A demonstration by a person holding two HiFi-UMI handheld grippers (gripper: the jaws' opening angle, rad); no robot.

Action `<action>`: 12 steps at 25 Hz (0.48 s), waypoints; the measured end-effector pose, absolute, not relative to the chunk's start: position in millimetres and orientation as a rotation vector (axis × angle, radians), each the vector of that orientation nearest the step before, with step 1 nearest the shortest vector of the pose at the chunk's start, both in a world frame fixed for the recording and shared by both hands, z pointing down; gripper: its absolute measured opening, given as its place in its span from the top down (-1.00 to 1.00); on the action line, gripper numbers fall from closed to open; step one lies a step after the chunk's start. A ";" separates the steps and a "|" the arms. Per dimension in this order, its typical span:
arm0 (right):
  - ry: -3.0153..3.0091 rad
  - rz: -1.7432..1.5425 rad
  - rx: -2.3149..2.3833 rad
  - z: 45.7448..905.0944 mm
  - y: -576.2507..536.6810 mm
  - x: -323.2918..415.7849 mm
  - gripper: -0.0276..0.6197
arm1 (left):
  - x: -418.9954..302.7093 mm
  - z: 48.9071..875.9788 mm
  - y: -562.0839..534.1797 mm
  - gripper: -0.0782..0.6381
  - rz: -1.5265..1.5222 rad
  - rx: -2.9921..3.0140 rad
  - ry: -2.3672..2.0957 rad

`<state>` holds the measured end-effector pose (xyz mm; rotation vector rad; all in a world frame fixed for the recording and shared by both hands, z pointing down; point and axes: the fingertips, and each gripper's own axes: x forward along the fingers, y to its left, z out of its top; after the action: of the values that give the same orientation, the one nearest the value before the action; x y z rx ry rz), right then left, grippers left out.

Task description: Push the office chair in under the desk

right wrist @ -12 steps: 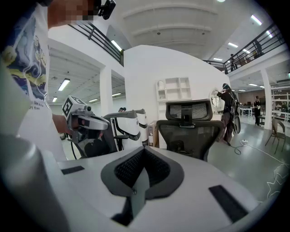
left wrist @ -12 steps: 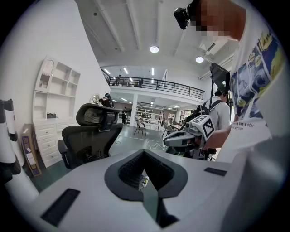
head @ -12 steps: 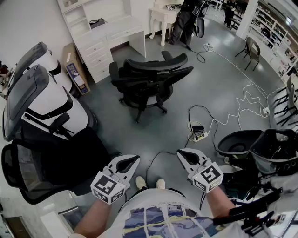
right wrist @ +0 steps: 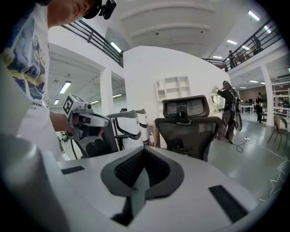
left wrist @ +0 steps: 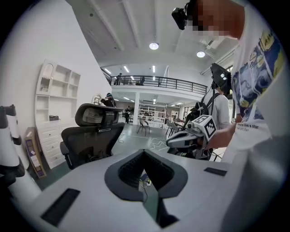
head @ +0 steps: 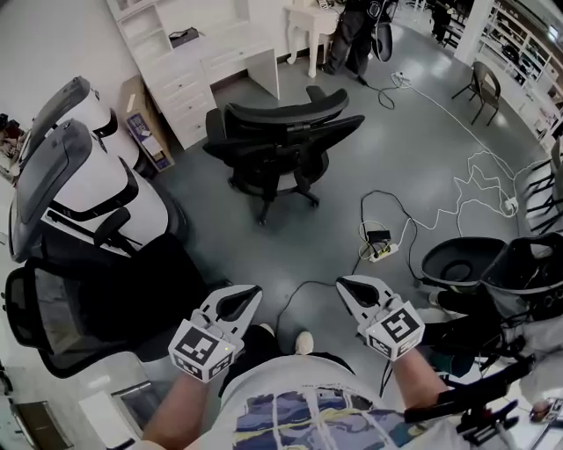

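The black office chair (head: 283, 141) stands on the grey floor, its back towards me, a little out from the white desk (head: 220, 60) by the far wall. Both grippers are held in front of my body, well short of the chair and touching nothing. My left gripper (head: 252, 292) is shut and empty, and so is my right gripper (head: 346, 283). In the left gripper view the chair (left wrist: 90, 138) is at the left beyond the closed jaws (left wrist: 144, 156), with the right gripper (left wrist: 192, 135) alongside. In the right gripper view the chair (right wrist: 186, 129) stands straight ahead.
White-and-grey chairs (head: 84, 189) and a black mesh chair (head: 53, 316) crowd the left. Cables and a power strip (head: 380, 252) lie on the floor at the right, near a black seat (head: 462, 264). A person (head: 352, 35) stands by a small white table (head: 310, 19) at the back.
My left leg has come forward in a step and the view has shifted slightly. Both grippers keep their place before me and stay shut.
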<state>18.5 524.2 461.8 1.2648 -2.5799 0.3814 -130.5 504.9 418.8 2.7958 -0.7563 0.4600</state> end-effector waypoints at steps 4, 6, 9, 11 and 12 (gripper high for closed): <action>-2.580 0.419 1.275 469.2 512.3 29.3 0.84 | -135.7 421.9 487.1 0.74 0.462 2.770 -0.795; -2.575 0.407 1.298 470.7 497.3 36.3 0.84 | -140.2 424.0 468.7 0.74 0.473 2.769 -0.819; -2.551 0.391 1.338 472.6 469.3 46.9 0.83 | -144.7 426.6 434.5 0.74 0.500 2.799 -0.830; -2.523 0.406 1.378 476.0 447.8 53.5 0.80 | -148.9 430.2 408.1 0.73 0.528 2.826 -0.828; -2.505 0.412 1.402 477.8 435.9 56.7 0.70 | -151.4 431.8 393.2 0.73 0.537 2.835 -0.827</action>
<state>56.7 435.9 477.8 1.4019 -2.5052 0.4123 -151.4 393.2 431.8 2.8351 -0.8269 0.5372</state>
